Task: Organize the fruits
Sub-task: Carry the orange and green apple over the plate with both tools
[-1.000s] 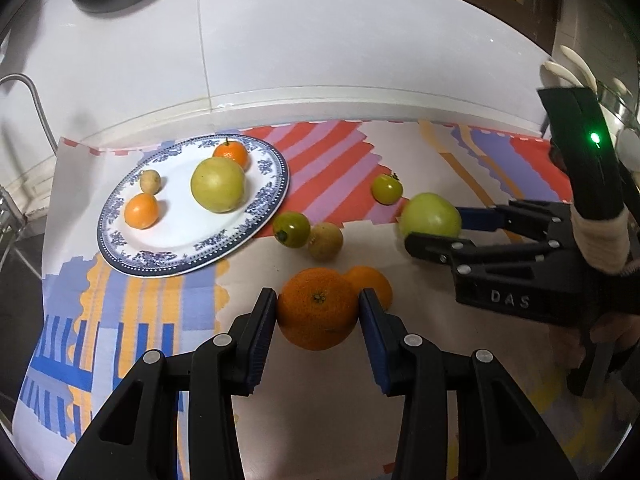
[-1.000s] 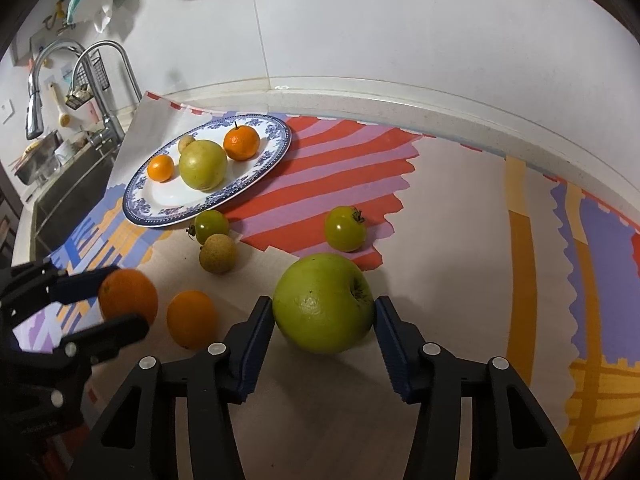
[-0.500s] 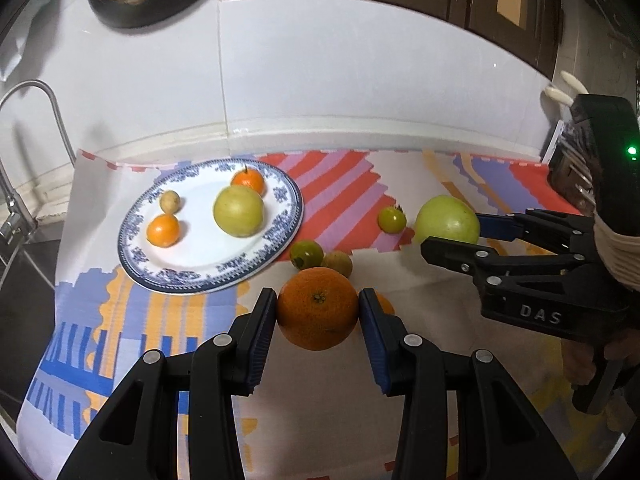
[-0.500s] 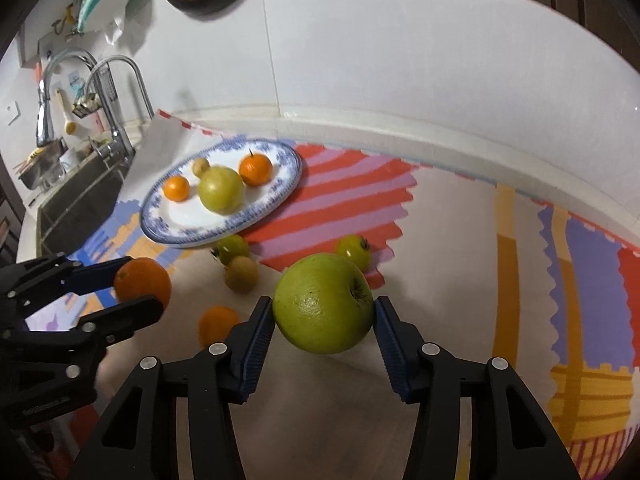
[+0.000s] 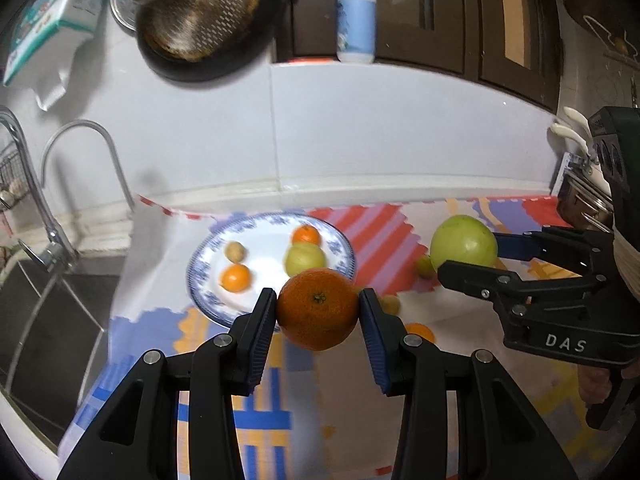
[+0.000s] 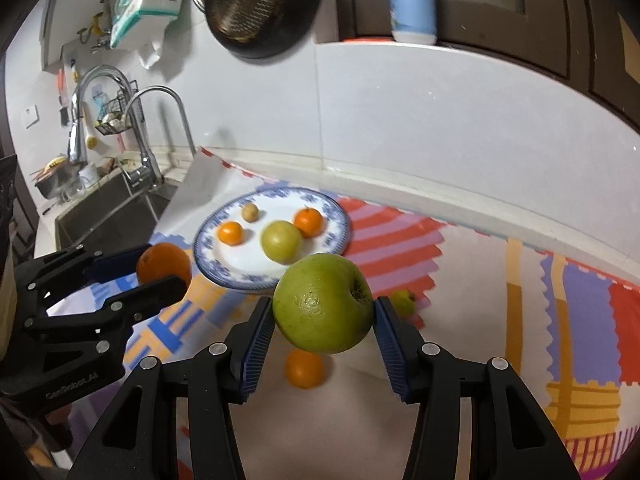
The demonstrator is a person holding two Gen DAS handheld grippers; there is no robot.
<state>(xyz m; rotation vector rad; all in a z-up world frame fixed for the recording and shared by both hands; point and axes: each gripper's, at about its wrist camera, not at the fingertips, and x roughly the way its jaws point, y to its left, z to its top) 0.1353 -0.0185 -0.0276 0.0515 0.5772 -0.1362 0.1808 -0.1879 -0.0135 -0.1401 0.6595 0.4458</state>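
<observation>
My left gripper (image 5: 318, 310) is shut on a large orange (image 5: 317, 309) and holds it in the air above the mat; it also shows in the right wrist view (image 6: 164, 262). My right gripper (image 6: 323, 310) is shut on a big green apple (image 6: 323, 304), also lifted; it shows in the left wrist view (image 5: 464, 242). A blue-rimmed plate (image 6: 212, 258) lies beyond both, with two small oranges, a yellow-green fruit (image 6: 281, 241) and a small brown fruit on it. A loose orange (image 6: 304, 369) and a small green fruit (image 6: 402, 302) lie on the mat.
A colourful patterned mat (image 6: 520, 320) covers the counter. A sink (image 6: 108, 220) with a tap (image 6: 160, 128) is at the left. A white tiled wall (image 6: 400, 120) stands behind, with a hanging pan (image 6: 256, 4) and a bottle (image 6: 412, 0) on a ledge.
Both grippers have risen from the mat with their fruit, the orange and the apple now well above the counter. The view has tilted up toward the wall.
</observation>
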